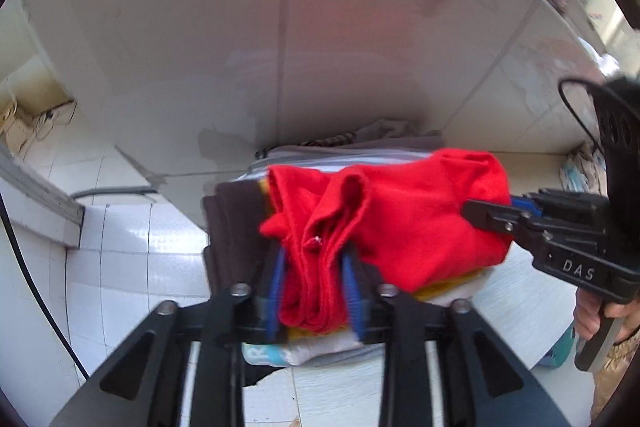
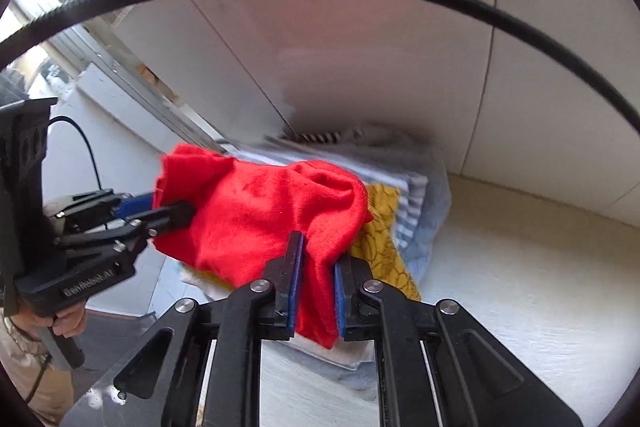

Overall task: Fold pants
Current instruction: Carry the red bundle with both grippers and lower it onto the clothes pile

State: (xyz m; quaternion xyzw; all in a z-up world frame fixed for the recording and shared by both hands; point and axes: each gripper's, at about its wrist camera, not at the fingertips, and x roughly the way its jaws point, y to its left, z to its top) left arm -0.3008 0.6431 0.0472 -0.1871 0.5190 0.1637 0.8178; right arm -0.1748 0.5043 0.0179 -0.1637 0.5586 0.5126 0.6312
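Pants (image 1: 420, 211), red and bunched, hang between your two tools above a stack of folded clothes (image 2: 404, 211) on the worktop (image 2: 520, 267). Your left tool (image 1: 316, 287) has its blue pads narrowly apart with a fold of red cloth pinched between them. Your right tool (image 2: 316, 291) is clamped on the other end

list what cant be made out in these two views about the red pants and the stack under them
- Red pants: bunched in both views, so legs and waistband cannot be told apart.
- Stack: the pants cover its top; the item count is unclear.
- Striped item at the back: blurred, too small to identify.
- Left tool: cloth fills its gap; whether the pads press is unclear.
- Right tool: in the left view, its tips vanish into the cloth.
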